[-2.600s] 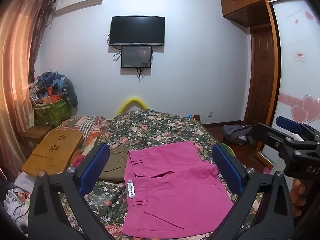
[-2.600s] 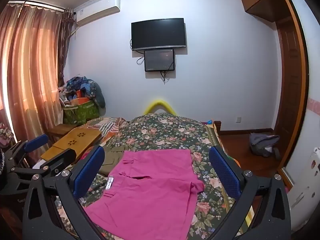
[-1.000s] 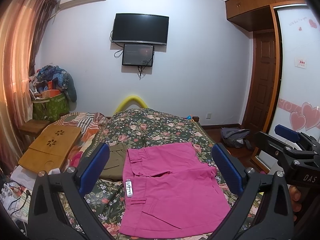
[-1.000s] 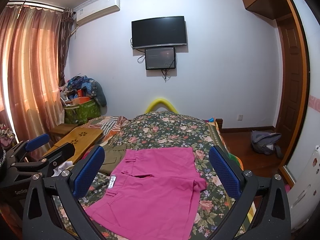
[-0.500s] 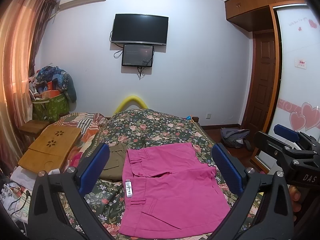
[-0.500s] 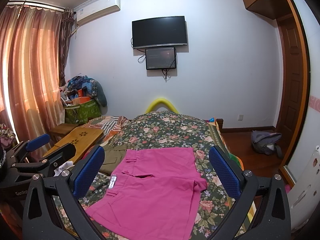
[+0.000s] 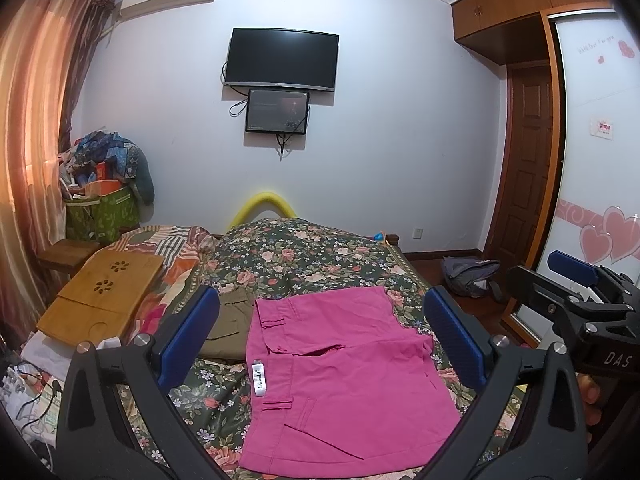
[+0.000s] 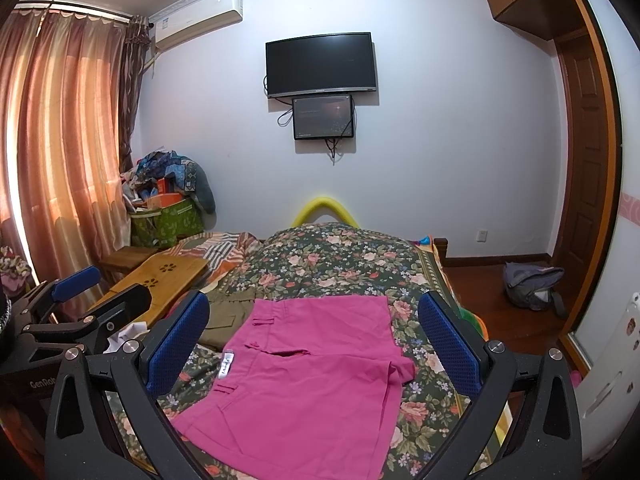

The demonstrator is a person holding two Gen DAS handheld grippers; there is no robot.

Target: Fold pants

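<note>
Showing both tools held above the near end of a bed, the two wrist views look along the mattress toward the far wall. The left gripper [image 7: 320, 336] has its blue-padded fingers [image 7: 188, 334] spread wide with nothing between them; the right gripper [image 8: 314, 338] is likewise released, its fingers [image 8: 448, 340] far apart and clear of the fabric. The right tool appears at the right edge of the left wrist view, and the left tool at the left edge of the right wrist view. The pink pants [image 7: 340, 380] lie flat on the floral bedspread [image 7: 304, 256], folded over themselves, with the waistband and belt loops along the left side and a white label [image 7: 258, 376] hanging at that edge; neither gripper touches them. Just beside the pants on the left, partly tucked beneath their far left corner, lies an olive garment [image 7: 228, 320]. Farther left, a bamboo lap tray [image 7: 104, 296] rests tilted on a striped blanket [image 7: 176, 240]. A yellow foam arch [image 7: 262, 206] rises behind the far end of the bed. On the far wall hang a dark television [image 7: 282, 60] and a smaller screen [image 7: 278, 111] directly below it. A grey bag [image 8: 532, 284] sits on the wooden floor to the right, near the door.
</note>
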